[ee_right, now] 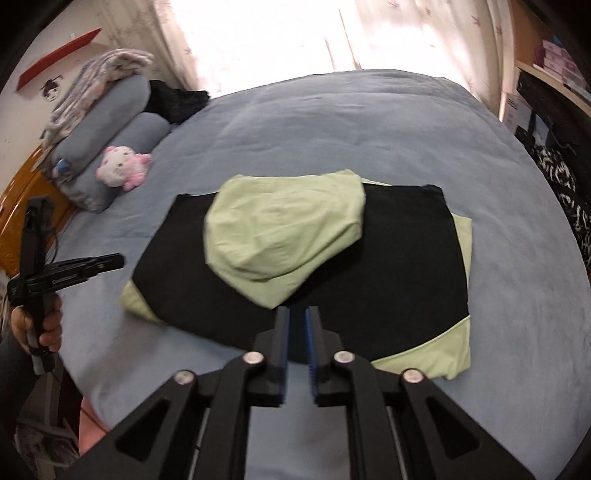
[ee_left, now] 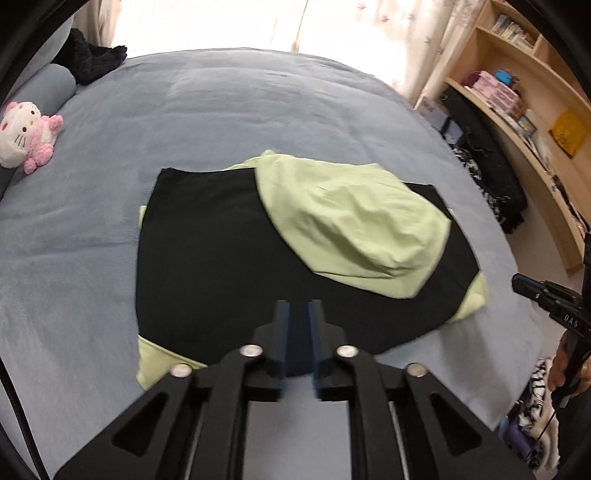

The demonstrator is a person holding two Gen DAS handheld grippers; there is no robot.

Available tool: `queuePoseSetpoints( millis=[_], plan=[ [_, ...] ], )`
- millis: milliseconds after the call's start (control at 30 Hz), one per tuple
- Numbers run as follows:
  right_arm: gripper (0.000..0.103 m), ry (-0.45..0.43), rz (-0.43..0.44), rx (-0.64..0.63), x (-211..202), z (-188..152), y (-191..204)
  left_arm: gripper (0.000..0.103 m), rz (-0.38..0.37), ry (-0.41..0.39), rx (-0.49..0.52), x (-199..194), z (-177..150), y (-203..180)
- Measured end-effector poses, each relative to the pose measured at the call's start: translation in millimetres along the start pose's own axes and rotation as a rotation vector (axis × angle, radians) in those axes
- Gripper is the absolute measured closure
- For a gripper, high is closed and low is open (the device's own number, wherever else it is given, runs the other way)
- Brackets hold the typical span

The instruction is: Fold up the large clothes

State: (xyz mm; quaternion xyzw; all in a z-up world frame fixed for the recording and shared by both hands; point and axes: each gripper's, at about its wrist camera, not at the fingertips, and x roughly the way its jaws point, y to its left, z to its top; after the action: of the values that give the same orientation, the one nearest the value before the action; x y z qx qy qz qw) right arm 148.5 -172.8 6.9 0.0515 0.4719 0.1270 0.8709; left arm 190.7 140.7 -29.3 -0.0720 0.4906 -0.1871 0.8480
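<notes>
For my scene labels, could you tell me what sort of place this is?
Most likely a bedroom: a bed with bolster pillows, a plush toy, and bookshelves beside curtains.

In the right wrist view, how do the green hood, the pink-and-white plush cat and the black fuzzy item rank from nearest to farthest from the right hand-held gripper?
1. Light green fabric hood: just ahead of the right hand-held gripper, on the black-and-green garment.
2. Pink-and-white plush cat: far left, beside the pillows.
3. Black fuzzy item: farthest, rear left.
</notes>
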Motion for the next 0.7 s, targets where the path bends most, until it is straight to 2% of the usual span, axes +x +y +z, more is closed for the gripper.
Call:
queuePoseSetpoints(
  millis=[33, 67, 100, 133, 267, 333, 533, 700],
  plan=[
    [0.075, 0.002, 0.009, -0.003, -3, -2, 5, 0.073, -0.013, 0.002, -0.003, 1, -1, -5],
    [0.063, 0.006, 0.018, -0.003, -2, -5, 9, 0.057, -0.031, 0.011, -0.007, 1, -3, -8],
    [0.058, 0.008, 0.023, -0.002, -1, -7, 11, 0.051, -0.053, 0.020, -0.011, 4, -5, -12],
    [0.054, 0.011, 0.031, 0.001, 4, -10, 14, 0.051, -0.068, 0.023, -0.014, 6, -7, -15],
    [0.054, 0.035, 0.063, 0.040, 45, -21, 13, 0.051, -0.104, 0.018, -0.007, 29, -16, -21],
    [0.054, 0.035, 0.084, 0.079, 66, -24, 10, 0.051, -0.157, 0.029, -0.050, 48, -18, -18],
    [0.054, 0.005, 0.106, 0.154, 126, -18, 0, 0.054, -0.241, 0.033, -0.175, 99, -20, -3],
    [0.057, 0.007, 0.144, 0.246, 160, -12, -13, 0.054, -0.250, 0.050, -0.215, 129, -23, 3]
  ],
)
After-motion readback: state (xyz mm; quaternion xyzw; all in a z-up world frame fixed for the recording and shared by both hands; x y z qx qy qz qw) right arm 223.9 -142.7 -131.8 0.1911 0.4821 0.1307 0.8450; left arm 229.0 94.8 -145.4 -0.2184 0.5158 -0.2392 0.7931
